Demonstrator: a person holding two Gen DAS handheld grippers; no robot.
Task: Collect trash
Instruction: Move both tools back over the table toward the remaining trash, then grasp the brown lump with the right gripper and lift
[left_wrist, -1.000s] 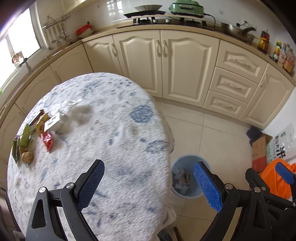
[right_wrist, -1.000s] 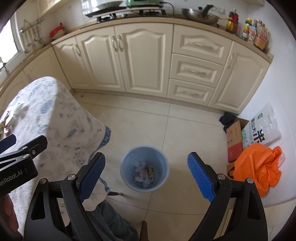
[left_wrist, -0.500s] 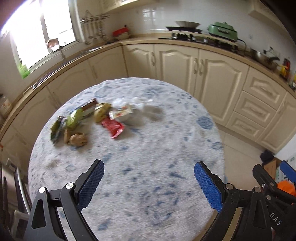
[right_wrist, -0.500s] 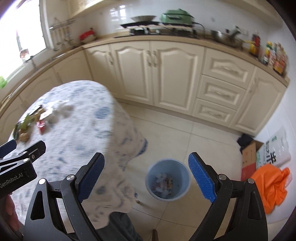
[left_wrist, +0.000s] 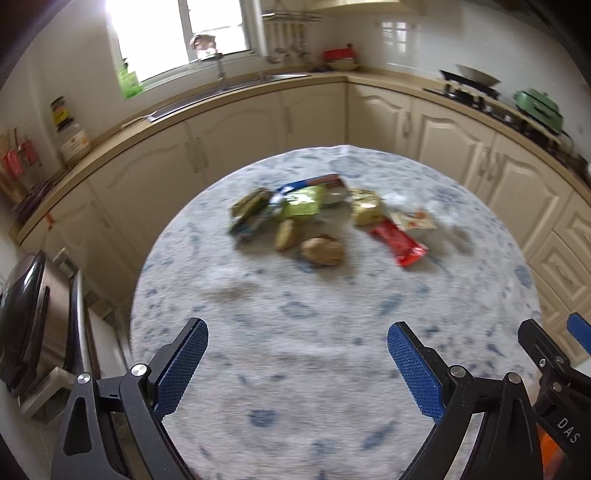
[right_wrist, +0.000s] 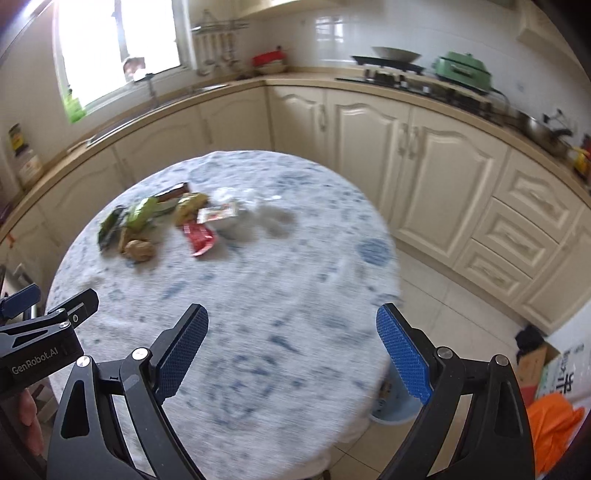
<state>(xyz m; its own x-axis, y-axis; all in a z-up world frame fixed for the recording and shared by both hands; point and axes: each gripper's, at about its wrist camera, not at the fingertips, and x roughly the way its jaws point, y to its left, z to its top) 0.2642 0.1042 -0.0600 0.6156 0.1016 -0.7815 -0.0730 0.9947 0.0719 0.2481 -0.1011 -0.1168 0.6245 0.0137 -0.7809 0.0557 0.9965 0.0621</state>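
Left gripper (left_wrist: 297, 363) and right gripper (right_wrist: 291, 349): fingers spread wide, blue ribbed pads holding nothing, both poised above the near side of the round table (left_wrist: 332, 406), probably ready for a pick. The mottled blue-and-white cloth is soft and matte. The trash lies clustered on the far side: a glossy red wrapper (left_wrist: 400, 243), crinkled green packets (left_wrist: 301, 201) and a brown crumpled lump (left_wrist: 322, 251). The blue bin (right_wrist: 393, 406) stands on the floor beside the table, mostly hidden by it.

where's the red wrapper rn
On the round table, at the right edge of the trash pile in both views: red wrapper, beside the white packet.
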